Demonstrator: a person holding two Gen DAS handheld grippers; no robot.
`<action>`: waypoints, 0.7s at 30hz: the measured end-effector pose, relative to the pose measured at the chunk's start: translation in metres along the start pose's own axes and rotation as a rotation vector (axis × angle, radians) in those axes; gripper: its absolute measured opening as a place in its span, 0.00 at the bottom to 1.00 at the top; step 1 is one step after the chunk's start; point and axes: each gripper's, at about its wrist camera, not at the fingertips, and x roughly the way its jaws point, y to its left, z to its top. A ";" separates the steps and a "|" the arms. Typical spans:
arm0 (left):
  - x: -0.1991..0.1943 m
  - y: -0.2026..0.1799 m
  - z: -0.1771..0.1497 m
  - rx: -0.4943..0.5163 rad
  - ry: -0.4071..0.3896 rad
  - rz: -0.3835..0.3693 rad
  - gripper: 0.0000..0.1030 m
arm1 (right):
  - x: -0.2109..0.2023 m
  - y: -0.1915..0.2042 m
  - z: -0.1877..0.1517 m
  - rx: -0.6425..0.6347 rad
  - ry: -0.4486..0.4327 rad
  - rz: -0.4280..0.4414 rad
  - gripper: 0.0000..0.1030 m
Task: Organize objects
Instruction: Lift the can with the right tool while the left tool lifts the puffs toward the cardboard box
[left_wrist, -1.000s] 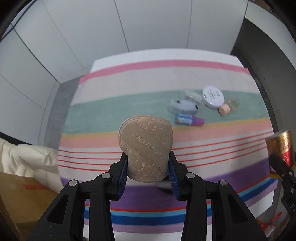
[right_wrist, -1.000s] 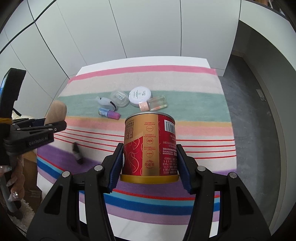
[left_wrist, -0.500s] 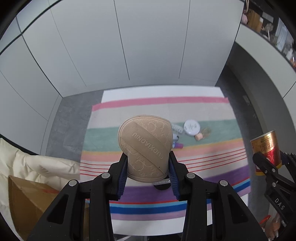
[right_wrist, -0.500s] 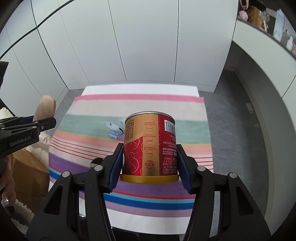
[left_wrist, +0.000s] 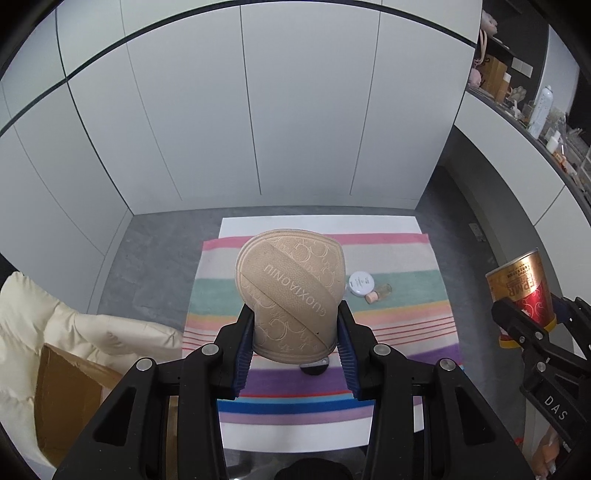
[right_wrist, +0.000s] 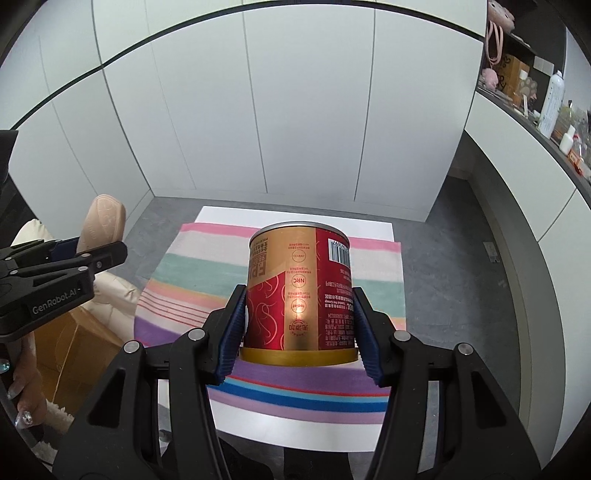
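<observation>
My left gripper (left_wrist: 295, 332) is shut on a tan embossed pouch (left_wrist: 291, 291) and holds it high above the striped cloth (left_wrist: 406, 280). My right gripper (right_wrist: 299, 321) is shut on a red and gold can (right_wrist: 299, 291), also high above the cloth (right_wrist: 376, 266). The can shows at the right edge of the left wrist view (left_wrist: 521, 288); the pouch shows at the left of the right wrist view (right_wrist: 103, 218). A white round jar (left_wrist: 361, 283) and a small bottle with a peach cap (left_wrist: 378, 293) lie on the cloth's green stripe. Other small items are hidden behind the pouch and can.
A small black object (left_wrist: 314, 367) lies on the purple stripe under the pouch. A cardboard box (left_wrist: 66, 398) and a cream padded jacket (left_wrist: 44, 314) sit on the floor to the left of the table. White cabinet doors (left_wrist: 258, 110) stand behind, a cluttered shelf (left_wrist: 535, 110) at right.
Both grippers have risen far above the table with the pouch and the can still held. The table and its items look much smaller and farther below.
</observation>
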 end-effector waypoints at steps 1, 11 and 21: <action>-0.003 0.001 -0.001 -0.005 0.002 -0.006 0.41 | -0.003 0.002 -0.001 -0.003 -0.003 0.002 0.55; -0.029 0.001 -0.022 -0.008 -0.018 0.001 0.41 | -0.016 0.007 -0.016 -0.012 -0.002 0.014 0.55; -0.063 -0.009 -0.077 0.051 -0.058 0.032 0.41 | -0.039 -0.004 -0.065 0.016 0.038 0.009 0.55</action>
